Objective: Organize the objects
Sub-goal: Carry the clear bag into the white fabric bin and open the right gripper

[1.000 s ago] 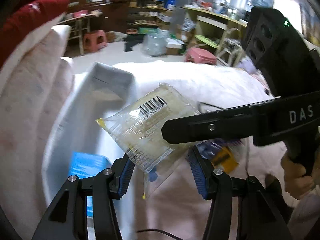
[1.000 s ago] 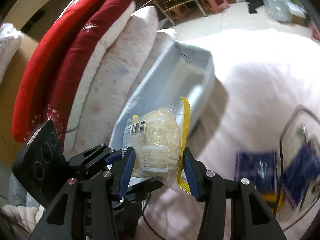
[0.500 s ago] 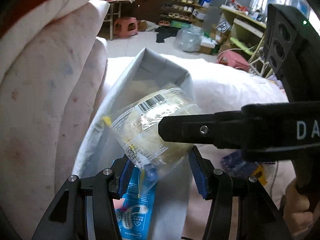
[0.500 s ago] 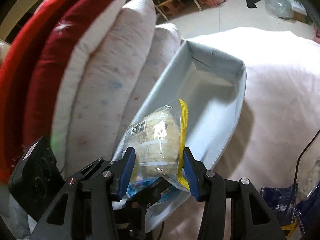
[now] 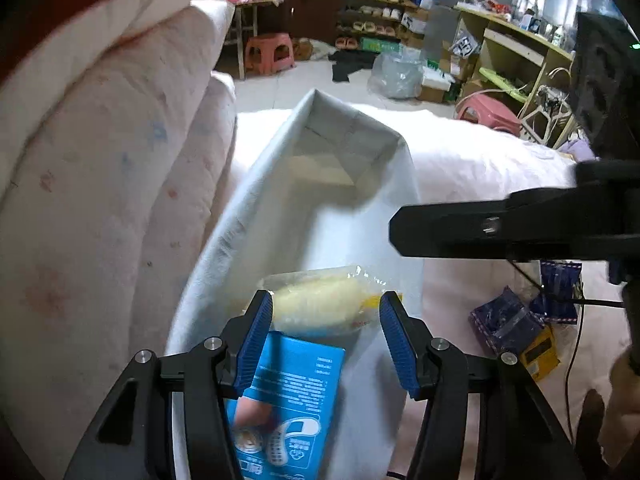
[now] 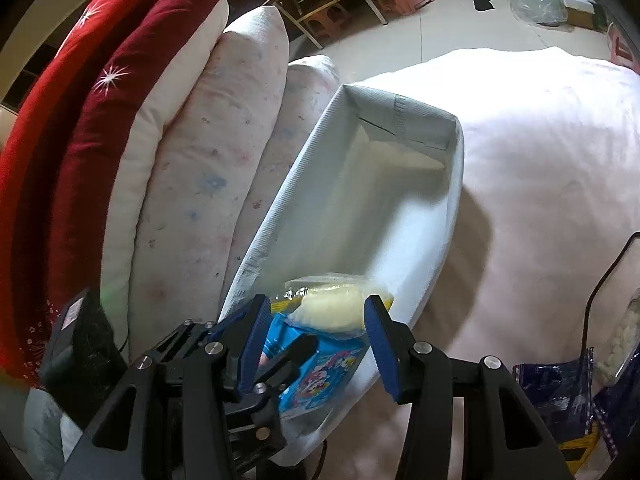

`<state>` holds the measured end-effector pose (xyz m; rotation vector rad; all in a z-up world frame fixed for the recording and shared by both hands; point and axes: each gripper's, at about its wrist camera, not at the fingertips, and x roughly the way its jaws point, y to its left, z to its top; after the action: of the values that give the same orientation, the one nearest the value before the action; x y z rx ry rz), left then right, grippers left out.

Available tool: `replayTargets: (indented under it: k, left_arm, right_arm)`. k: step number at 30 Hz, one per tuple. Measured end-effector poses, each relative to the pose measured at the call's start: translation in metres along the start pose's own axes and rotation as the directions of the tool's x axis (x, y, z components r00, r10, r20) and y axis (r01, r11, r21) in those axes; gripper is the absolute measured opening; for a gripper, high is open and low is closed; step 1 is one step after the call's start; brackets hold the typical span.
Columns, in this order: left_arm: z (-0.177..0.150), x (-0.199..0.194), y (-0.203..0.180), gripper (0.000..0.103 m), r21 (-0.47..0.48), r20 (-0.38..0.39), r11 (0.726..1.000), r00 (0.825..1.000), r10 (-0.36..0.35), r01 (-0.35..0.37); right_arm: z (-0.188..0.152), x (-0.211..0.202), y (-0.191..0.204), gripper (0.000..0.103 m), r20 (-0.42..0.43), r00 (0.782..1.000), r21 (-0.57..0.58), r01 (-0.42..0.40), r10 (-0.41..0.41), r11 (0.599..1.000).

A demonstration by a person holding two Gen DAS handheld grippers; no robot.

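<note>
— Two packs in the bin point(image 6: 436, 240)?
— Yes: a clear, yellow-edged snack bag point(image 6: 334, 308) lies on the blue box point(image 6: 320, 364), at the bin's near end.
— Grippers?
— Left gripper point(image 5: 326, 334) and right gripper point(image 6: 314, 338) hover over it, jaws wide, holding nothing.

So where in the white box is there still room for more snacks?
The far half of the white fabric box, between its end wall and the yellow snack packet, is bare. The near end is crowded: the packet sits there by a blue carton. Dark blue packets clutter the pink bedspread nearby.
</note>
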<state>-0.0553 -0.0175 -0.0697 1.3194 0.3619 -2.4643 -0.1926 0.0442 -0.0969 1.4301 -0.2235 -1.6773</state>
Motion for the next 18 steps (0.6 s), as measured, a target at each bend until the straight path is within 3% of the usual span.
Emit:
replayTargets:
  k: [3, 7, 13, 18]
  left_arm:
    - [-0.006, 0.012, 0.005, 0.055, -0.030, -0.072, 0.999, 0.997, -0.025, 0.023]
    - [-0.013, 0.009, 0.010, 0.055, -0.042, -0.111, 0.998, 0.993, 0.048, -0.053]
    - [-0.029, -0.002, 0.016, 0.055, -0.040, -0.222, 0.993, 0.970, 0.102, -0.114]
    - [-0.025, -0.009, 0.022, 0.054, -0.099, -0.196, 0.995, 0.981, 0.011, -0.031]
  right_arm:
    - [-0.005, -0.001, 0.003, 0.048, -0.008, 1.000, -0.007, -0.008, 0.008, 1.000]
    - [-0.013, 0.002, 0.000, 0.048, -0.026, 1.000, -0.010, 0.006, -0.007, 1.000]
    - [-0.017, 0.005, -0.006, 0.048, -0.043, 0.999, 0.006, 0.013, -0.012, 1.000]
    - [-0.014, 0.006, -0.002, 0.048, -0.008, 1.000, 0.010, 0.025, -0.025, 1.000]
